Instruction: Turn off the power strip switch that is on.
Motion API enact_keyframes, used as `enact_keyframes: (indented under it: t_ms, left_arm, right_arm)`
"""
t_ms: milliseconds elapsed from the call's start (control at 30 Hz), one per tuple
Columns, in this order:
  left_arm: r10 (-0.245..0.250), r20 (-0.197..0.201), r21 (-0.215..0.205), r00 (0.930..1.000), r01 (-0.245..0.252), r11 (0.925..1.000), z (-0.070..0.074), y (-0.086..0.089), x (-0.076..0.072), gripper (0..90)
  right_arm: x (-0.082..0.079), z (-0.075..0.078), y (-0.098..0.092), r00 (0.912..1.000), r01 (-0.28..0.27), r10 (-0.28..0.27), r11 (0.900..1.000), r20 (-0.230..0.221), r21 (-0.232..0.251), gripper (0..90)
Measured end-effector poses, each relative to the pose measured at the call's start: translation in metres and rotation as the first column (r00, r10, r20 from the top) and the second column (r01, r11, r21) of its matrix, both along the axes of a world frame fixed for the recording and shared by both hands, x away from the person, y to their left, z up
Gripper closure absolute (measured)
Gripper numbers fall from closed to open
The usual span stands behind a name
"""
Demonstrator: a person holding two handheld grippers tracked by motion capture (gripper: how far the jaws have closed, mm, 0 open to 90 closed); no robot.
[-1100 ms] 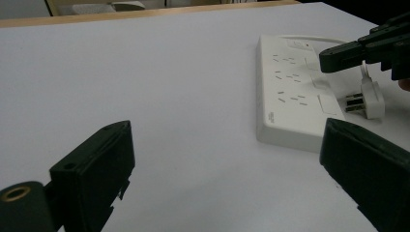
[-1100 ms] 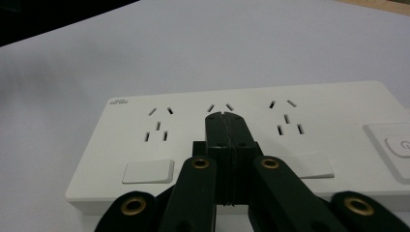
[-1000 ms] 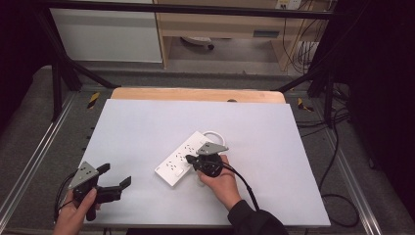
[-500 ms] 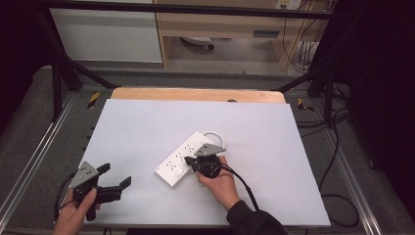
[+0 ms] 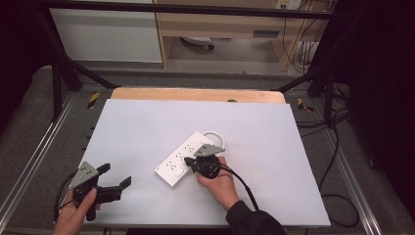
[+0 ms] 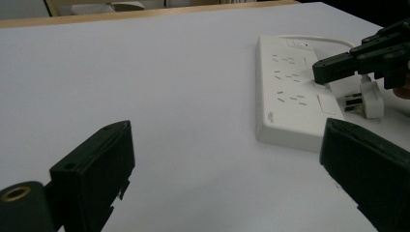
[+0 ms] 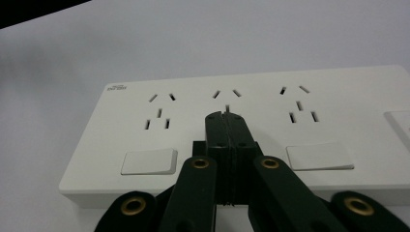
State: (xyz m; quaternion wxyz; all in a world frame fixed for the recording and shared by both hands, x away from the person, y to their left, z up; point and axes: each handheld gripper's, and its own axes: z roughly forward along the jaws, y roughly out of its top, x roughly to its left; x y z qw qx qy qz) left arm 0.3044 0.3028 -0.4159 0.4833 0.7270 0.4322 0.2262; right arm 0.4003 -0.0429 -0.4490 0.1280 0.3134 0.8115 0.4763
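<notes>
White power strip (image 5: 188, 157) lying mid-counter (image 5: 274, 132), right gripper (image 7: 225, 115) with jaws pressed together, empty, tips over its middle socket, left gripper (image 5: 116, 177) spread wide, empty, well apart near the counter's front-left corner

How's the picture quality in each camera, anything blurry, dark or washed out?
High view: even light on the white table, dark surroundings, power strip sharp. Left gripper view: near fingers soft, strip in focus. Right gripper view: the shut right gripper fairly sharp over the strip, a black top-left corner, no glare.
</notes>
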Motion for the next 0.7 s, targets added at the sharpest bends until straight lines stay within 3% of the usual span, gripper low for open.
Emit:
enact_keyframes:
  t_ms: [700]
  left_arm:
    - [-0.001, 0.000, 0.001, 1.0000, 0.001, 1.0000, 0.0001, -0.0002, 0.0000, 5.2]
  right_arm:
    - [-0.0049, 0.0005, 0.0024, 1.0000, -0.005, 0.005, 1.000, -0.006, 0.005, 90.0]
